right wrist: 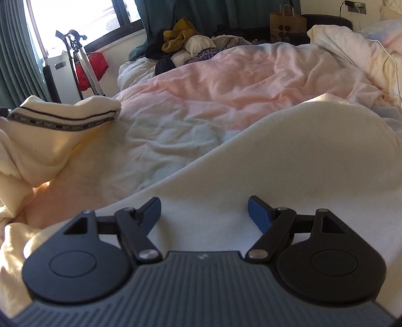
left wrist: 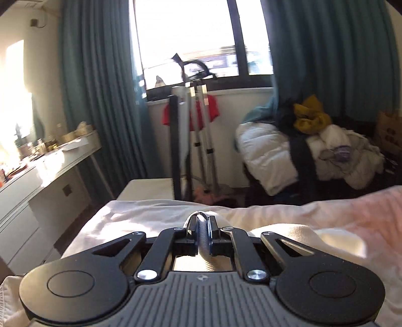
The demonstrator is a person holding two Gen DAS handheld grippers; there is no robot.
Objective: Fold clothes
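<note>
A cream garment (right wrist: 263,161) lies spread over the bed under my right gripper (right wrist: 204,204), which is open with its blue pads (right wrist: 258,213) wide apart just above the fabric. The garment's black-striped trim edge (right wrist: 65,120) is raised at the left of the right wrist view. My left gripper (left wrist: 201,222) is shut on that striped edge, and a fold of it pokes up between the fingers. More of the cream garment (left wrist: 296,230) bulges beside the left gripper. What lies under the left gripper body is hidden.
The pink and white duvet (right wrist: 226,83) covers the bed. A pile of clothes (left wrist: 314,146) sits by the window, with a metal stand (left wrist: 198,120) and a red item beside it. A cluttered desk (left wrist: 37,171) stands left. A paper bag (right wrist: 287,20) and pillows (right wrist: 339,37) lie farther back.
</note>
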